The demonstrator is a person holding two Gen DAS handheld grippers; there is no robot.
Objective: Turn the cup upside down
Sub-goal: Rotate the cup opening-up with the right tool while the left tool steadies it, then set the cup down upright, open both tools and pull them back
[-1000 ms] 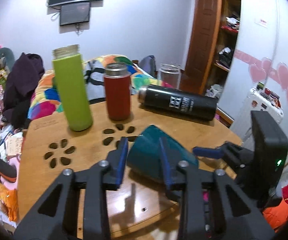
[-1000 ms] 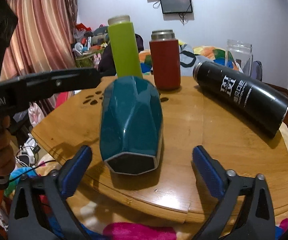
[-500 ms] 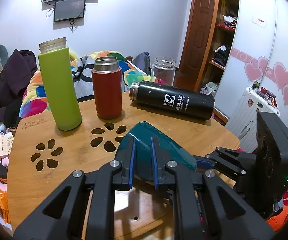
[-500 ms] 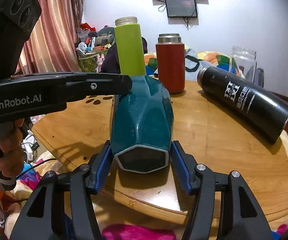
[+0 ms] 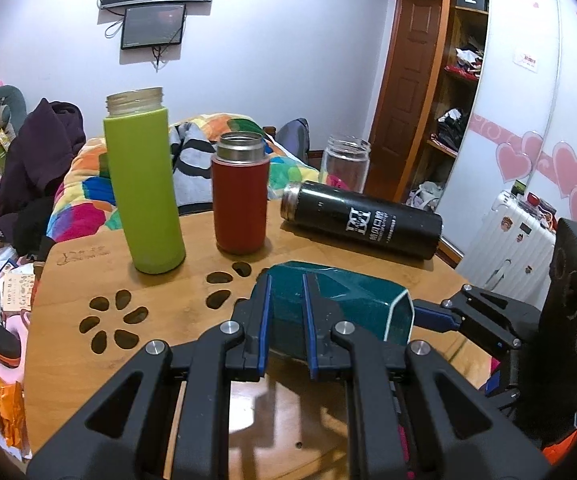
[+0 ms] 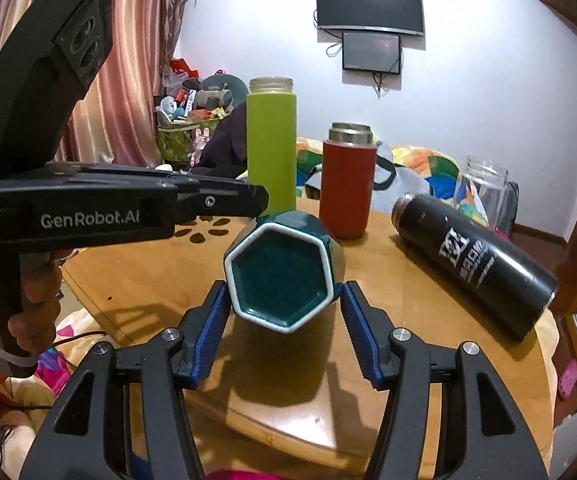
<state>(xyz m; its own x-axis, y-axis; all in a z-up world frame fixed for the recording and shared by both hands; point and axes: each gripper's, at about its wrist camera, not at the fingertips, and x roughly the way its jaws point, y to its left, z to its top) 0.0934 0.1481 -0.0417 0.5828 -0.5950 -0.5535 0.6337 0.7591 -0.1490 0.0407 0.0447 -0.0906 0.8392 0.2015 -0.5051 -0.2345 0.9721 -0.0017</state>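
The teal faceted cup (image 5: 340, 304) is held on its side just above the round wooden table (image 5: 88, 280). In the right wrist view its hexagonal white-rimmed base (image 6: 282, 280) faces the camera. My right gripper (image 6: 284, 332) is shut on that base end, blue pads on both sides. My left gripper (image 5: 286, 320) is shut on the cup's other end; it shows in the right wrist view as a black arm (image 6: 208, 200) reaching in from the left.
A green bottle (image 5: 142, 188) and a red flask (image 5: 240, 196) stand behind the cup. A black flask (image 5: 360, 224) lies on its side at the right, with a glass jar (image 5: 346, 164) behind it. The table's front edge (image 6: 288, 432) is close.
Both grippers closed on the cup. The cup was lifted off the table and its base end tilted up toward the right wrist camera.
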